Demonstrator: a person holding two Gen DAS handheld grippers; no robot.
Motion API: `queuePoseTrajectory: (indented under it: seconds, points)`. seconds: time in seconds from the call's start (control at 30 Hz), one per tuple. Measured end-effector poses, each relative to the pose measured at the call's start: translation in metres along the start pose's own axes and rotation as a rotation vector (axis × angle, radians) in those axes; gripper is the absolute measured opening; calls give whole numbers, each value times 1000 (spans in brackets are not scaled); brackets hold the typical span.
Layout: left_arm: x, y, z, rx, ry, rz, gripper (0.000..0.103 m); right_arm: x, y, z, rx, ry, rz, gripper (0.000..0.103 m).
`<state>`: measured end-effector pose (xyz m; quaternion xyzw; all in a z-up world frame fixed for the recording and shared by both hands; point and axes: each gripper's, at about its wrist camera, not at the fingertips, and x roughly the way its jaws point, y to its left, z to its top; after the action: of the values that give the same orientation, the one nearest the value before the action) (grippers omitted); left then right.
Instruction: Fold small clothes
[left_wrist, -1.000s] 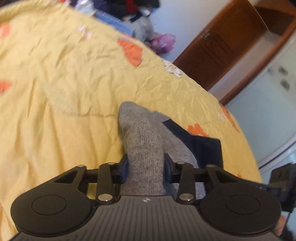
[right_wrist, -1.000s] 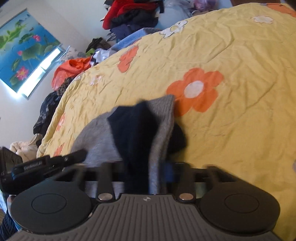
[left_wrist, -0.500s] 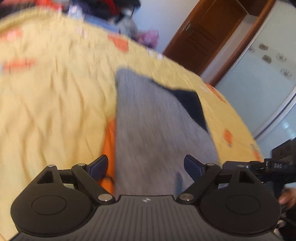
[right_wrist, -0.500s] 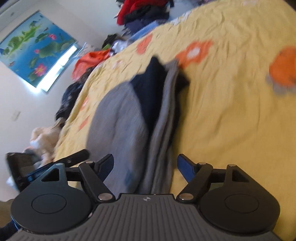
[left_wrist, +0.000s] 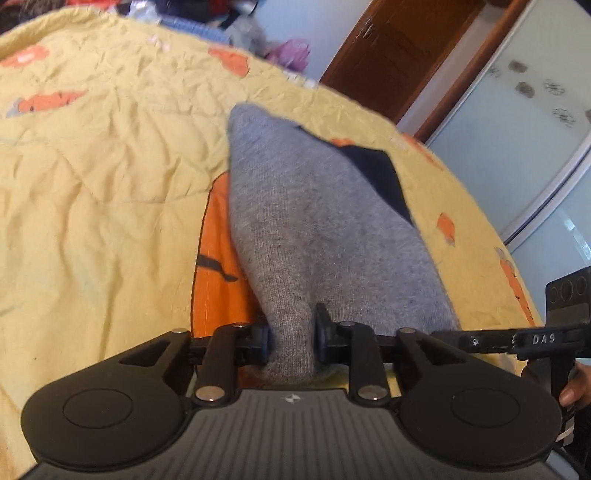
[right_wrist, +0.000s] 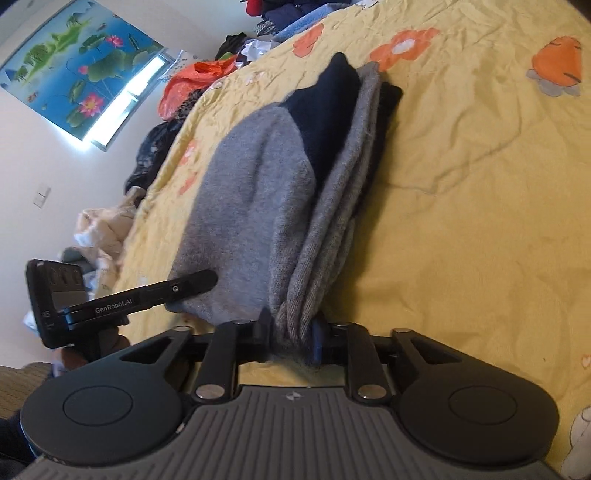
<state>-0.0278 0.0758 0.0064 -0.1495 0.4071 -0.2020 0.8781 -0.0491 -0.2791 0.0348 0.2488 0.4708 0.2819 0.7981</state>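
Observation:
A grey knit garment with a navy part (left_wrist: 314, 229) lies folded lengthwise on the yellow flowered bed cover (left_wrist: 92, 166). My left gripper (left_wrist: 291, 332) has its jaws closing, and the pads pinch the garment's near grey edge. In the right wrist view the same garment (right_wrist: 251, 192) shows its navy panel (right_wrist: 325, 107) at the far end. My right gripper (right_wrist: 293, 332) is also closing, its pads pressed on the bunched grey folds at the near right corner. One finger of the left gripper (right_wrist: 184, 284) reaches in at the garment's near left corner.
Piled clothes (right_wrist: 295, 14) lie at the bed's far end, with an orange bag (right_wrist: 192, 81) and more laundry along the left side. A brown door (left_wrist: 399, 55) and pale sliding panels (left_wrist: 517, 129) stand beyond the bed. A lotus picture (right_wrist: 74, 74) hangs on the wall.
Both grippers let go of the garment, opened wide while drawing back along it, and have closed again on its near edge. The garment now lies flatter and stretched out.

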Motion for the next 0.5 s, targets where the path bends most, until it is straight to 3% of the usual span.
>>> queuePoseTrajectory:
  seconds: [0.03, 0.07, 0.1, 0.13, 0.17, 0.27, 0.33, 0.43, 0.5]
  points:
    - [-3, -5, 0, 19, -3, 25, 34, -3, -1, 0, 23, -3, 0, 38]
    - [-9, -10, -1, 41, -7, 66, 50, -9, 2, 1, 33, -11, -23, 42]
    - [-19, -16, -2, 69, -33, 110, 59, -18, 7, 1, 16, -41, -64, 49]
    - [-32, -22, -5, 102, -88, 144, 72, -29, 15, -2, -23, -79, -108, 56]
    - [-44, -27, -9, 138, -155, 169, 79, -42, 25, -5, -96, -131, -171, 58]
    - [-72, -39, -19, 228, -289, 257, 83, -77, 60, -23, -407, -280, -512, 64]
    - [-84, -41, -21, 247, -312, 295, 83, -99, 69, -39, -587, -321, -726, 87]
    - [-105, -34, -27, 283, -340, 342, 83, -151, 55, -50, -660, -328, -922, 93]
    - [-121, -21, -26, 399, -344, 414, 86, -198, 29, -51, -648, -313, -1139, 93]
